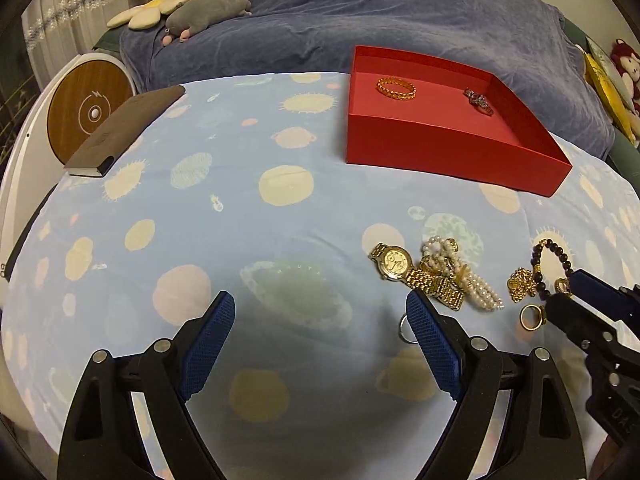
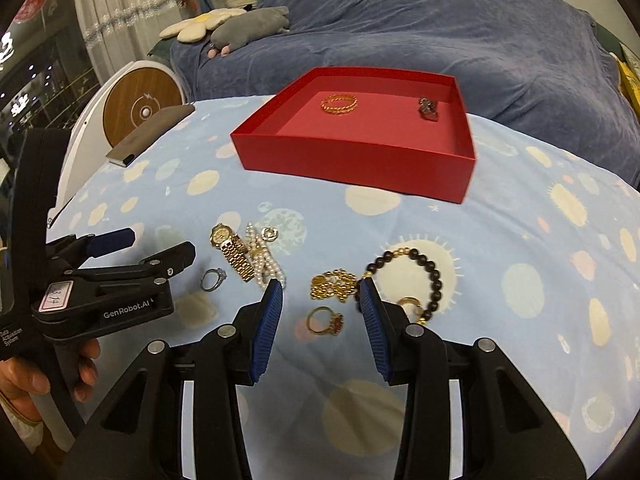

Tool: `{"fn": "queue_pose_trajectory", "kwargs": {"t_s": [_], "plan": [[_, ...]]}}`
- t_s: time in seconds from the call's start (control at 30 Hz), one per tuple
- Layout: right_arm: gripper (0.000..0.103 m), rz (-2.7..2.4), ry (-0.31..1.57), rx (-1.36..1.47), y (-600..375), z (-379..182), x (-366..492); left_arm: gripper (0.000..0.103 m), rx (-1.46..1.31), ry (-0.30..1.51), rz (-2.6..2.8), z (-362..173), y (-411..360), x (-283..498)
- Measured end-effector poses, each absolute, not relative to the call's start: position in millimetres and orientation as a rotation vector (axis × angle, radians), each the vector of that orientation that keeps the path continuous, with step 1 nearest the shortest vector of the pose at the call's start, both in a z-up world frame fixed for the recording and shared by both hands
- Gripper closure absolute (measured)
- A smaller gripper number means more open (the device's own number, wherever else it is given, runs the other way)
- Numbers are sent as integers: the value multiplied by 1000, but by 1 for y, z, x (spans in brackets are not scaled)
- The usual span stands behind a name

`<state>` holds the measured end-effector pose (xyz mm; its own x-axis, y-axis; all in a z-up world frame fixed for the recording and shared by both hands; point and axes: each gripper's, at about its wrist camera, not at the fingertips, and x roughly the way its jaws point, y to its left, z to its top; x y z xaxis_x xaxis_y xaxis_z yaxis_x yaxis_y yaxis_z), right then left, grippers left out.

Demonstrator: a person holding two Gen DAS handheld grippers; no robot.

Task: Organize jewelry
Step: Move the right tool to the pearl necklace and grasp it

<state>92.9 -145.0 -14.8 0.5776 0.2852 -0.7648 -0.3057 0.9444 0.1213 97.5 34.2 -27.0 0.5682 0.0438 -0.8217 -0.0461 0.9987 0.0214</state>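
An open red box (image 1: 440, 152) (image 2: 360, 160) holds a gold band (image 2: 339, 103) and a dark jewelled piece (image 2: 428, 109). On the cloth in front lie a gold watch (image 2: 232, 246) (image 1: 394, 265), a pearl bracelet (image 2: 266, 266), a silver ring (image 2: 212, 280), a gold chain (image 2: 334, 285) and a dark bead bracelet (image 2: 430, 272). My right gripper (image 2: 320, 292) is open, low over the cloth. A gold ring with a red stone (image 2: 325, 320) lies between its fingers, untouched. My left gripper (image 1: 320, 308) (image 2: 156, 246) stands wide open and empty, left of the watch.
The jewelry lies on a pale blue patterned cloth (image 1: 240, 220). A dark notebook (image 1: 124, 132) rests at its far left edge beside a round wooden disc (image 1: 90, 114). Behind is a blue blanket (image 1: 360, 20) with plush toys (image 1: 208, 12). A hand (image 2: 44, 380) holds the left gripper.
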Motion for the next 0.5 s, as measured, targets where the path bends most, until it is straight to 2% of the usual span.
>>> {"fn": "queue_pose_trajectory", "kwargs": {"t_s": [0.27,0.5], "plan": [[77,401,923,-56,-119,-29,107,18,-25,992,55,-37,51,97],[81,410,938,-65,-110,-34,119,18,-38,993,35,-39,52,99]]}}
